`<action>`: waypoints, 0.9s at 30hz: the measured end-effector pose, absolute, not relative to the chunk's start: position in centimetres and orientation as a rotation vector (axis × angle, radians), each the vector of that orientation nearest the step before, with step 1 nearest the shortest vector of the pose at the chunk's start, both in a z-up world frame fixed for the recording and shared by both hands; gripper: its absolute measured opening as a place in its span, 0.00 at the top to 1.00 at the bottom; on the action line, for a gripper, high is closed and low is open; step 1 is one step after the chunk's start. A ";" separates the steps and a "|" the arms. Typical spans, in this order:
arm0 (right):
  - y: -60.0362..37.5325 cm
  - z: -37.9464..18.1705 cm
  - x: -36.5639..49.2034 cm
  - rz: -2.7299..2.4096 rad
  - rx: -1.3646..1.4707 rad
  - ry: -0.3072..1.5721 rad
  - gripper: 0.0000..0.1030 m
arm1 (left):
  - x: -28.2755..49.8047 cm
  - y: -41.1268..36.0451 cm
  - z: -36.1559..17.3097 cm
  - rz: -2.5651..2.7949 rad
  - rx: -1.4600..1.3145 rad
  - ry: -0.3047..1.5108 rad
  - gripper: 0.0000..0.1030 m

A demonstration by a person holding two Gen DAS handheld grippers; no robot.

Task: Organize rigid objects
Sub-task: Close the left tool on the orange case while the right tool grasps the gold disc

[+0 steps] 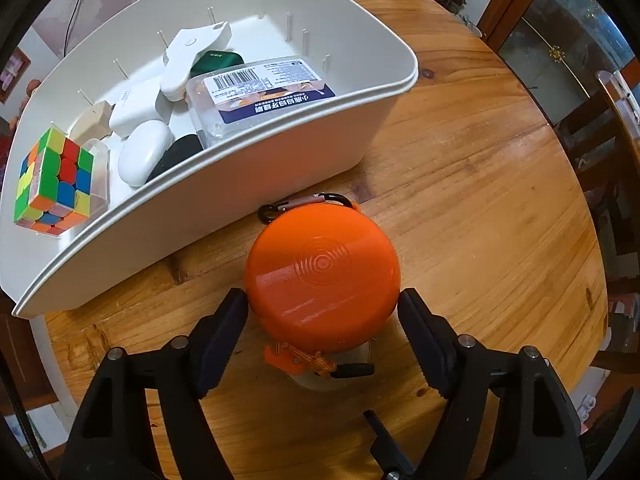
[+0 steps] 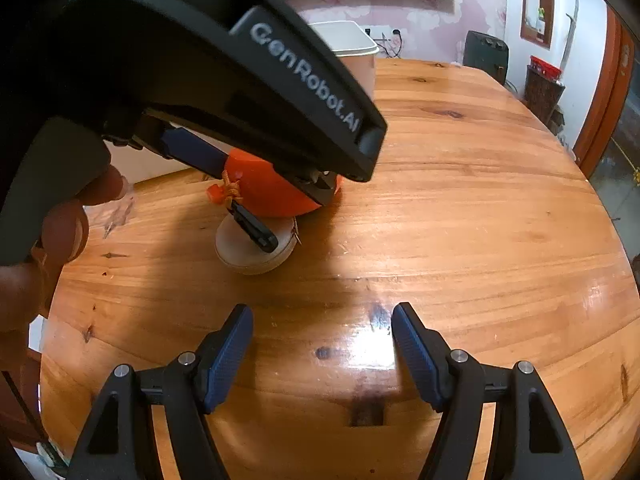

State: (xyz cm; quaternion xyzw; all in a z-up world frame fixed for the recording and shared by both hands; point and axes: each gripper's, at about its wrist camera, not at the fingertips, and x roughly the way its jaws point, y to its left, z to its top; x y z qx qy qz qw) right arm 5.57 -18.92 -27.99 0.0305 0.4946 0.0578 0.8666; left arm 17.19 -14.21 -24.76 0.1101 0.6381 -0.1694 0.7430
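Orange case, one, clamped by left hand-held gripper; right hand-held gripper spread, holding nothing.

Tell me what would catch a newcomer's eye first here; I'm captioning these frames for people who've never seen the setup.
The orange case stands out, on the wooden table between the left gripper's pads, which sit at its sides. Next comes the cube, bright at the left end of the white bin behind the case. The right gripper is open over bare wood, nearer the camera than the case.
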 end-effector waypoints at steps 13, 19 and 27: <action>-17.3 -27.8 5.7 0.144 0.004 1.024 0.29 | 18.4 -15.0 -25.3 -0.432 0.265 1.384 0.21; -16.4 -28.0 6.3 0.161 -0.054 1.024 0.29 | 18.4 -11.7 -23.9 -0.418 0.215 1.355 0.22; -15.6 -28.1 6.8 0.184 -0.094 1.013 0.29 | 18.0 -7.5 -22.1 -0.393 0.141 1.332 0.22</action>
